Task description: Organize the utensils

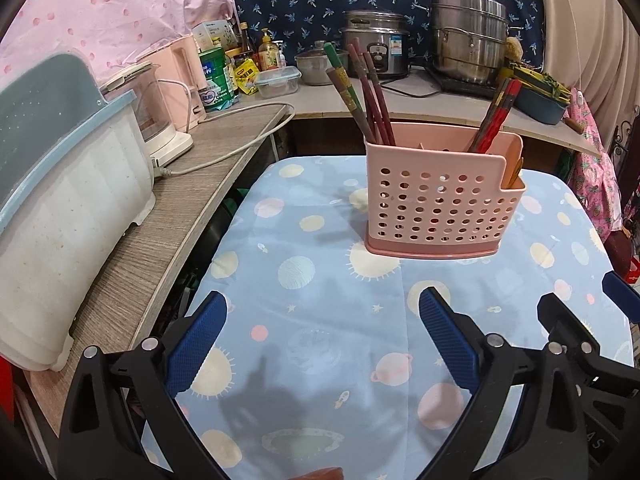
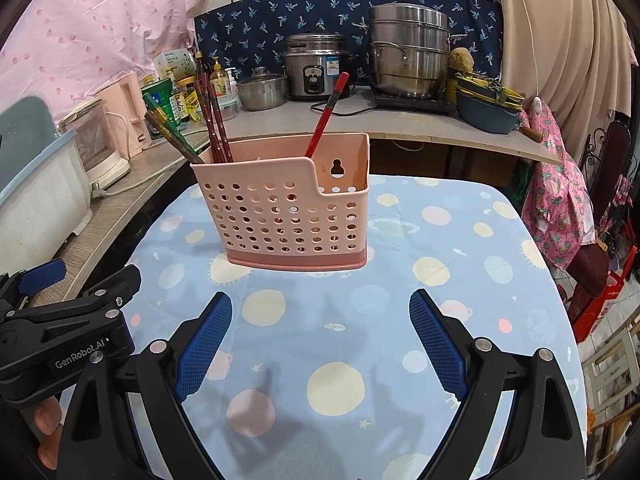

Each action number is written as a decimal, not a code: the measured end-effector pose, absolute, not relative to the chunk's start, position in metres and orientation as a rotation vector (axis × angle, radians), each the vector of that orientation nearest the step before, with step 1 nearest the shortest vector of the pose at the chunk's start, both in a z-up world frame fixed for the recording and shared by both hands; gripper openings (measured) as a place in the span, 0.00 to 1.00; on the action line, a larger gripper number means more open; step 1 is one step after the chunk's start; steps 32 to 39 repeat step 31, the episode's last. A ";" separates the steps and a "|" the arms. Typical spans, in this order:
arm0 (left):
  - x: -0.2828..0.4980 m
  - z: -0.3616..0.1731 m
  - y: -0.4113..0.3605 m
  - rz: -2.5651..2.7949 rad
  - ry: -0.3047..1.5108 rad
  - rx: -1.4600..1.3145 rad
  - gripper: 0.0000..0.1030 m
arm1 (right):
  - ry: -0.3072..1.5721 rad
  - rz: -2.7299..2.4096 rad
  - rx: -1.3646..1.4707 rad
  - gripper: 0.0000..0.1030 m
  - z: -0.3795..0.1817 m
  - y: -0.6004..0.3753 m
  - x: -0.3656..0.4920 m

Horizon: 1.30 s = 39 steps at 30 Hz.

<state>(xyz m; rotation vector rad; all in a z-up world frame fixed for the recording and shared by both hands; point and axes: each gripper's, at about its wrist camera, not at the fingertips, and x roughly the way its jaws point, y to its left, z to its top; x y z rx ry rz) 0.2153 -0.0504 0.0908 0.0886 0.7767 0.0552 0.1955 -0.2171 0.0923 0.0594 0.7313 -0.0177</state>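
Planet-print tablecloth (image 2: 400,264), pink utensil holder (image 2: 288,216) well beyond both spread, empty grippers (image 2: 320,336).

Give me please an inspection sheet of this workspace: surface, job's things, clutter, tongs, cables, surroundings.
Surface: table under a blue planet-print cloth, bare around the holder.
Job's things: pink perforated utensil holder upright; chopsticks leaning at its left end, red chopsticks toward its right.
Clutter: nothing seen on the cloth.
Tongs: left tongs open, empty; right tongs open, empty.
Cables: white cord along the side counter.
Surroundings: rice cooker, steel steamer pot, bottles on the back counter.
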 end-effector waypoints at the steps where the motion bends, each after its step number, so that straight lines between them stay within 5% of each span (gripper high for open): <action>1: 0.216 0.091 -0.050 0.056 0.778 0.089 0.90 | 0.731 -0.019 0.061 0.84 0.092 -0.217 0.196; 39: 0.222 0.088 -0.039 0.063 0.796 0.036 0.90 | 0.729 -0.039 0.069 0.84 0.090 -0.227 0.198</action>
